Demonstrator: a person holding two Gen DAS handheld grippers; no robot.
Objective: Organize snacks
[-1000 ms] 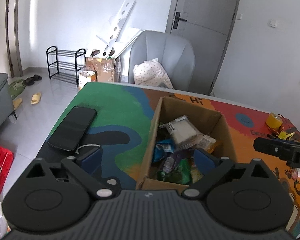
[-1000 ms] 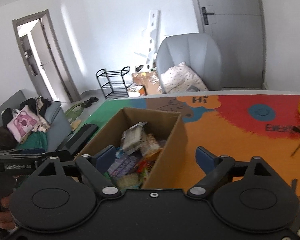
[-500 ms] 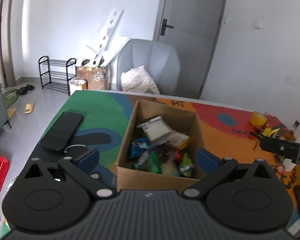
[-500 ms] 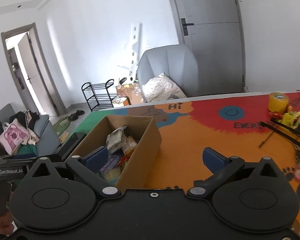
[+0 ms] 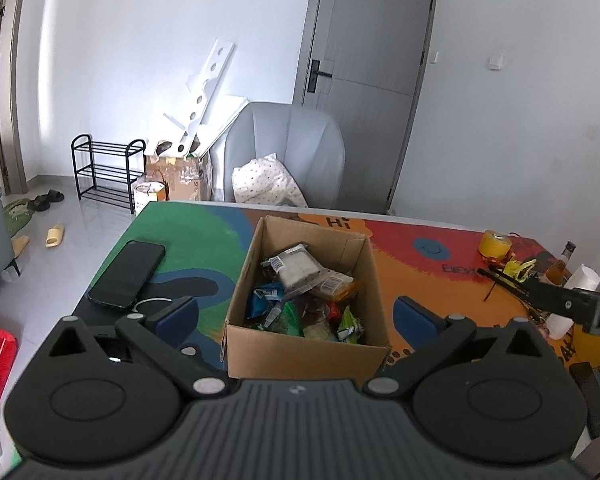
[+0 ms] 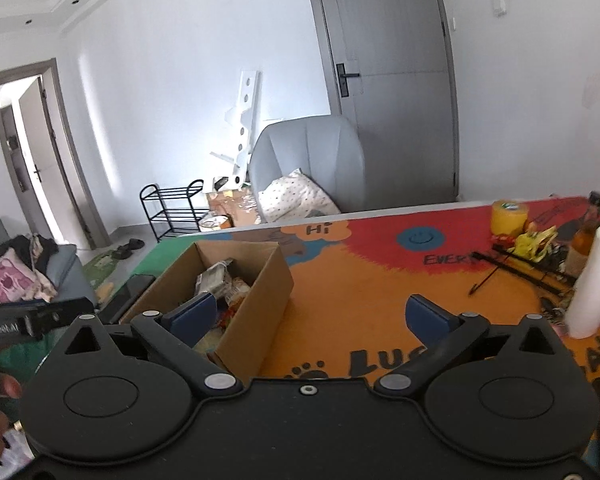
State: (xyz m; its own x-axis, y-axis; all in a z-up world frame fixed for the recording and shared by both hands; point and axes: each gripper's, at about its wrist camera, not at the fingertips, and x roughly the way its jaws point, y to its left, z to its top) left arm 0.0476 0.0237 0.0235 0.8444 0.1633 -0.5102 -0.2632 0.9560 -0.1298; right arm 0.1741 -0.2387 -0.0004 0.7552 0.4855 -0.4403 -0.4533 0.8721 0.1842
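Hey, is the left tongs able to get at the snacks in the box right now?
Probably yes. The box is open-topped, the snacks lie uncovered, and the left tongs are open and empty just in front, with nothing between.

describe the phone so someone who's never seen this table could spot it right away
Start at the painted table and find the open cardboard box of snacks near its middle. Look left of the box, to the green part by the table's edge: the phone lies flat there, screen dark. It is the only black slab on that side, with a white cable curling at its near end.
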